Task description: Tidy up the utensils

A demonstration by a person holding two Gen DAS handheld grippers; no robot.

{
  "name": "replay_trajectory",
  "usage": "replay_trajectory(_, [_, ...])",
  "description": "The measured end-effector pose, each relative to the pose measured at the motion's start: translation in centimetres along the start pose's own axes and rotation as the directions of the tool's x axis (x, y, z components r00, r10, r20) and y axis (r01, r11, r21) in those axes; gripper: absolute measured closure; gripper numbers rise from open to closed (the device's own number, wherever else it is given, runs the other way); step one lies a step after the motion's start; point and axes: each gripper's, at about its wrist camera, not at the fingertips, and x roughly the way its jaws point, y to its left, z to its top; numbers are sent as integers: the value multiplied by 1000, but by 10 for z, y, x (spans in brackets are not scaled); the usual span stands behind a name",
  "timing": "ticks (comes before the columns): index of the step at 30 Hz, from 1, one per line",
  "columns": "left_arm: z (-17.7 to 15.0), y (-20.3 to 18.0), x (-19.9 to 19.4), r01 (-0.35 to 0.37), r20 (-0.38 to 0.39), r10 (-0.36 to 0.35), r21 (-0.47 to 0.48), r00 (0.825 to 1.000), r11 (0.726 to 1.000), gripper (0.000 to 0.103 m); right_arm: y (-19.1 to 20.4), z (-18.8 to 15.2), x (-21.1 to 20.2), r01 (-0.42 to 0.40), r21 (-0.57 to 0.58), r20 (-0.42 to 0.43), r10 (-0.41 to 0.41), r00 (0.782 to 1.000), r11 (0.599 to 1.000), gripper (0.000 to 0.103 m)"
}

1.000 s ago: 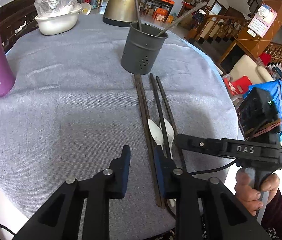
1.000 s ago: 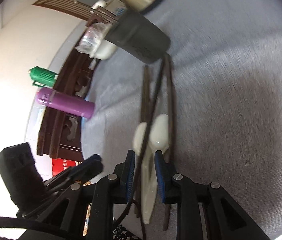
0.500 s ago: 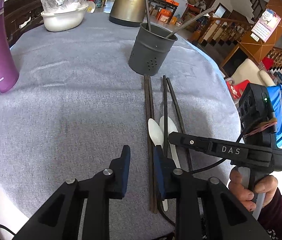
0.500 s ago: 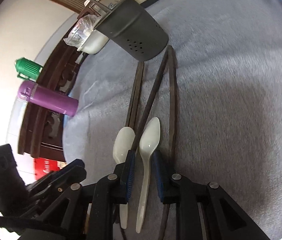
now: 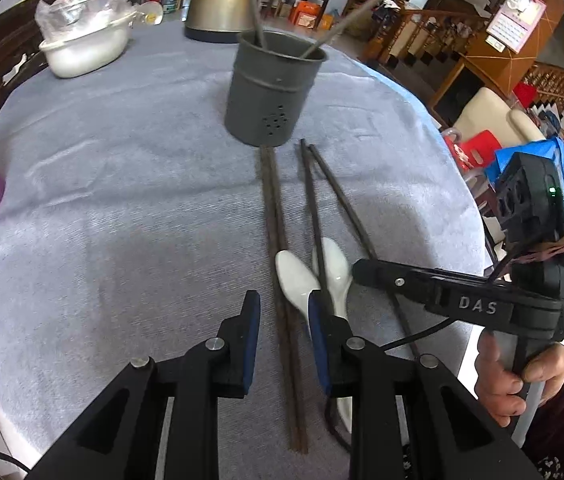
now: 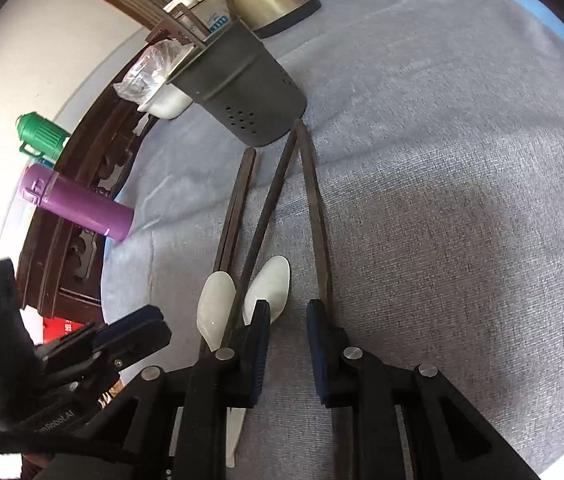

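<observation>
Left wrist view: your left gripper [image 5: 283,344] hangs low over the grey cloth [image 5: 122,200], jaws partly open and empty, straddling the brown chopsticks [image 5: 276,240]. Two white spoons [image 5: 295,280] lie just right of its tips, a dark chopstick [image 5: 313,208] crossing them. The holder [image 5: 272,92] stands ahead; kettle [image 5: 222,0] and bowl [image 5: 86,44] behind. Your right hand [image 5: 521,372] grips its handle at far right.

Right wrist view: your right gripper [image 6: 287,348] is partly open, holding nothing, jaws tilted. A spoon [image 6: 272,284] touches its left finger [image 6: 260,344]; another chopstick [image 6: 317,220] runs by the right one. A purple flask [image 6: 78,206] lies far left.
</observation>
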Motion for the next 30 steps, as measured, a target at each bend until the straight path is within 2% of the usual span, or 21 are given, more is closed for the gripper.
replay_trajectory(6, [1, -17, 2, -4, -6, 5, 72, 1000, 997, 77, -16, -1, -8, -35, 6, 7, 35, 999, 999, 84])
replay_trajectory(19, [5, -29, 15, -4, -46, 9, 100, 999, 995, 78, -42, 2, -21, -69, 34, 18, 69, 997, 997, 88])
replay_trajectory(30, [15, -45, 40, -29, -89, 42, 145, 995, 989, 80, -45, -2, -23, -92, 6, 36, 91, 995, 996, 88])
